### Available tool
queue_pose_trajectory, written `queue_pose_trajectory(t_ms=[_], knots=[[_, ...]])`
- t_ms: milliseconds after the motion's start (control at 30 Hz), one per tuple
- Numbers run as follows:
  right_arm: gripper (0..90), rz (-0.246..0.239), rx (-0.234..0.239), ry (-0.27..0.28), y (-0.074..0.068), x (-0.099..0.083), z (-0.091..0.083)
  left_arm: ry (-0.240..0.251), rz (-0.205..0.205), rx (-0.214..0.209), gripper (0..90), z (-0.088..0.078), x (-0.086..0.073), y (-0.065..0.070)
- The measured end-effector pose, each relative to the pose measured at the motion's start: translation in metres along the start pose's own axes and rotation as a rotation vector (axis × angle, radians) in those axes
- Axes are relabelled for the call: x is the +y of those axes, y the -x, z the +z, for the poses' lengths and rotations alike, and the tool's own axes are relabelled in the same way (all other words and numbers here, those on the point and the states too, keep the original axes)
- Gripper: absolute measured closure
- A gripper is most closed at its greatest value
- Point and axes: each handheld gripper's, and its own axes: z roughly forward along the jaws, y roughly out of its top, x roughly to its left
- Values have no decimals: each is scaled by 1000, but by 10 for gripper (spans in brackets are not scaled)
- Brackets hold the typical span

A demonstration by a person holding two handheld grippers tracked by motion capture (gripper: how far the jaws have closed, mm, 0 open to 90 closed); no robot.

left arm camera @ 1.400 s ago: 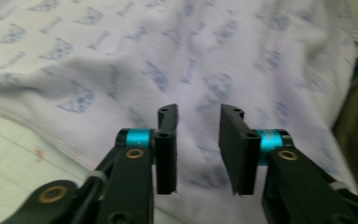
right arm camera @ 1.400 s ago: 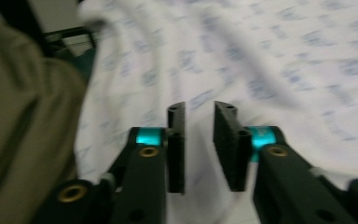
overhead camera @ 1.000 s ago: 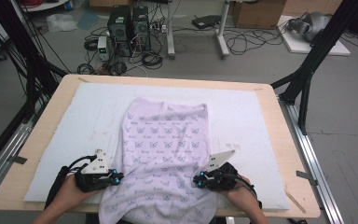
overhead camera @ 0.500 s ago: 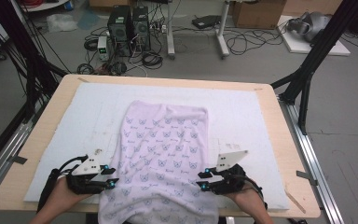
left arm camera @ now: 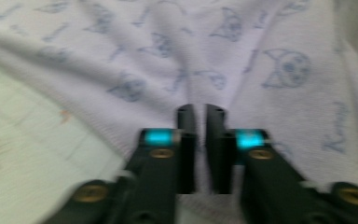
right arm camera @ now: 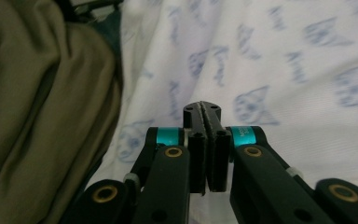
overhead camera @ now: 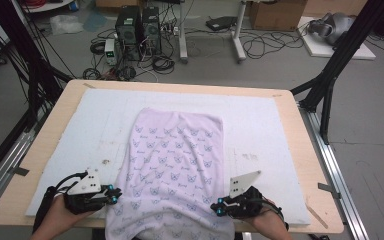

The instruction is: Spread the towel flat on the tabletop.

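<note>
1. Right gripper (overhead camera: 219, 208), jaws just closing and now pressed together with no cloth visibly caught, sits at the towel's (overhead camera: 176, 170) right edge
2. Left gripper (overhead camera: 114, 193), jaws just closing to a narrow empty gap, at the left edge
3. Towel lies lengthwise on the white mat (overhead camera: 260, 130), near end overhanging, seemingly for flattening

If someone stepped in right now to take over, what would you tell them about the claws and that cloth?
Left claw: jaws have just been closing, a slim gap left, nothing between them, at the cloth's left edge.
Right claw: has just closed, shut, empty, at the cloth's right edge.
Cloth lies lengthwise on the white mat, near end hanging over the table's front edge.
Done: no fold yet.
Left: grip the near edges and fold, probably.
</note>
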Motion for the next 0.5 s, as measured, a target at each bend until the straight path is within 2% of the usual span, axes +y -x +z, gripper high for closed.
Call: queue_pose_trajectory(t_ms=[33,133,200,333,400,433,467,500], knots=[[837,0,0,0,0,0,0,-4,-12,13,750,0,0,-4],[739,27,-77,44,15,7,-5,19,-46,52,701,3,5,-17],[714,51,-115,76,27,11,-6,34,-62,72,671,8,11,-25],[680,55,-190,73,48,18,-6,45,-79,104,668,19,21,-42],[676,58,-234,78,65,22,-8,47,-99,110,665,26,25,-51],[676,58,-234,78,65,22,-8,46,-103,115,665,29,27,-56],[672,75,-256,88,77,24,-10,44,-109,125,660,32,29,-60],[672,75,-256,88,77,24,-10,44,-116,130,660,35,30,-65]])
